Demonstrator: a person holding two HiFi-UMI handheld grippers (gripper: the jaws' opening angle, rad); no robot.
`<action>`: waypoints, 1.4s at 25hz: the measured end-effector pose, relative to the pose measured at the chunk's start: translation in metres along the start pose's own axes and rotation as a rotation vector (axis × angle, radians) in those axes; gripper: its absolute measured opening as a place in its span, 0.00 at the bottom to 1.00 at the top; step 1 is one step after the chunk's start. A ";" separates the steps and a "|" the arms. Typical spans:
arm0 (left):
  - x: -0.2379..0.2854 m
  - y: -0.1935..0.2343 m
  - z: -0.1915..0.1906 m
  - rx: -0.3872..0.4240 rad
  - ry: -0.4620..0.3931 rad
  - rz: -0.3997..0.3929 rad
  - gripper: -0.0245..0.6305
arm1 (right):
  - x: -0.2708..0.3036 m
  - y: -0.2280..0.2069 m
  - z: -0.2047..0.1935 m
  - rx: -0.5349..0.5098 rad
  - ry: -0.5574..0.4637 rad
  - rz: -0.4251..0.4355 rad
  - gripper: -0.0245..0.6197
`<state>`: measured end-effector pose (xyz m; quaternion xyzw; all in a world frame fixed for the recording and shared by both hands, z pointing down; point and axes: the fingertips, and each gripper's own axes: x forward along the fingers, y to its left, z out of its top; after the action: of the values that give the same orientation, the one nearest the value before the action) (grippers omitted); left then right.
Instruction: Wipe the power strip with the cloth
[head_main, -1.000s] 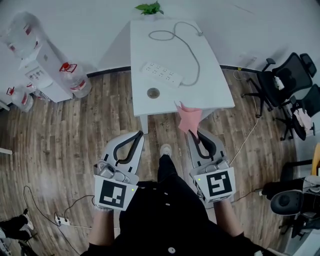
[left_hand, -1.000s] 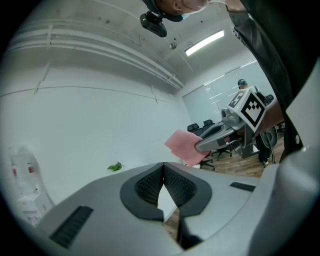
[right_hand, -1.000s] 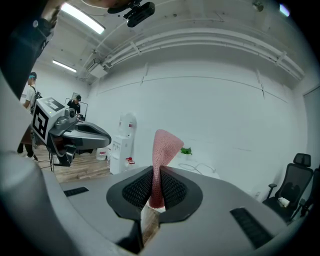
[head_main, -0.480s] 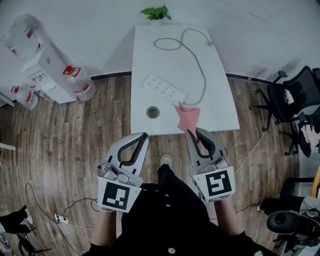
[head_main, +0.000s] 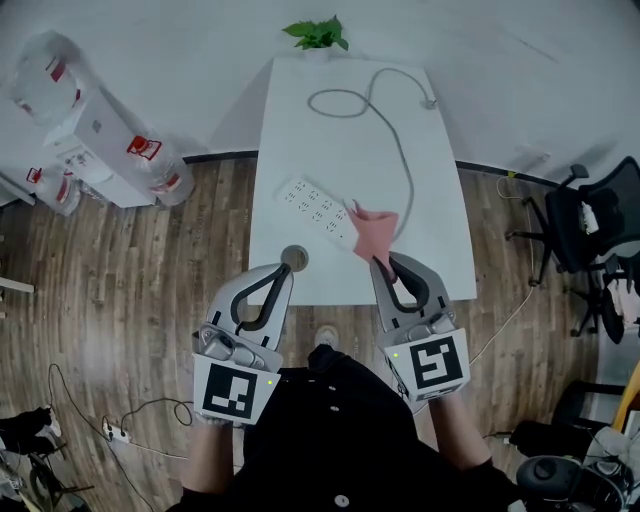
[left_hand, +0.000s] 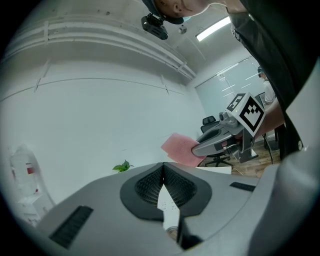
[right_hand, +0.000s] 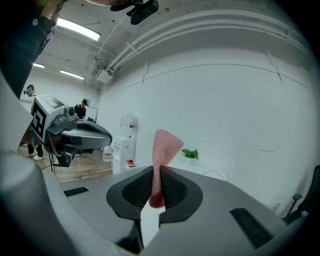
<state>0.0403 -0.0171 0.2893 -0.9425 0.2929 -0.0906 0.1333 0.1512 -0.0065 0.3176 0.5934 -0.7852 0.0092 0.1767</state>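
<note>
At lower left of the head view, my left gripper (head_main: 279, 272) hangs at the near edge of the white table (head_main: 340, 140), jaws pressed together on nothing. At centre the power strip (head_main: 315, 207) lies flat, its long axis running from upper left to lower right, and the cable (head_main: 403, 165) seems to leave the lower-right end. Just right of centre the pink cloth (head_main: 372, 228), pinched in my right gripper (head_main: 384, 263), overlaps that end, contact uncertain; I judge wiping not yet begun, with the whole strip left to do.
</note>
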 end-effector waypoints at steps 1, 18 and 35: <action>0.006 0.002 0.000 -0.002 0.005 0.009 0.06 | 0.004 -0.006 0.000 -0.002 -0.001 0.008 0.11; 0.048 0.025 -0.005 -0.015 0.037 0.028 0.06 | 0.046 -0.038 0.004 0.004 0.006 0.036 0.11; 0.051 0.079 -0.026 -0.035 0.042 0.066 0.06 | 0.110 -0.056 0.004 -0.045 0.033 -0.001 0.11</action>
<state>0.0335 -0.1143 0.2946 -0.9323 0.3283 -0.1006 0.1135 0.1768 -0.1259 0.3347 0.5894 -0.7820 0.0013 0.2027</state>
